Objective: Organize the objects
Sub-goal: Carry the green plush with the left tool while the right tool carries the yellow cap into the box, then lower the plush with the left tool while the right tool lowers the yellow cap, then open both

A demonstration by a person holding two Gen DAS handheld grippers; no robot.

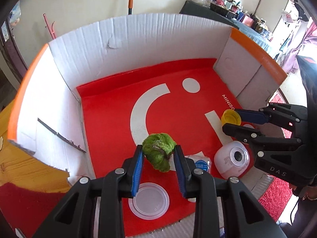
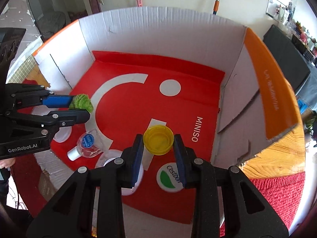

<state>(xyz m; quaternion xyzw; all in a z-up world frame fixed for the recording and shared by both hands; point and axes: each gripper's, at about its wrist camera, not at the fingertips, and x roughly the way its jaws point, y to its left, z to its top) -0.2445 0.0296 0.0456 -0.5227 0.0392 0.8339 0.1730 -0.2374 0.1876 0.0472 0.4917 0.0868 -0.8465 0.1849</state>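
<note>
A white cardboard box with orange-edged flaps stood on a wooden bench partly covered by a red cloth, in a cluttered room with a pale wall behind. A red sheet printed with white shapes lined the box floor.

The left gripper pointed steeply down into the box, its blue-padded fingers clenched on a fuzzy green object held above the sheet. Below it lay a clear round lid. Just right of the green object lay a small crumpled bottle with a white cap, partly hidden in the left view, and then a white round device with a lens.

The right gripper pointed down likewise, fingers grasping a yellow cap above the sheet. Under it lay a white disc with a green logo, partly covered by one finger. What the green object was could not be made out.
</note>
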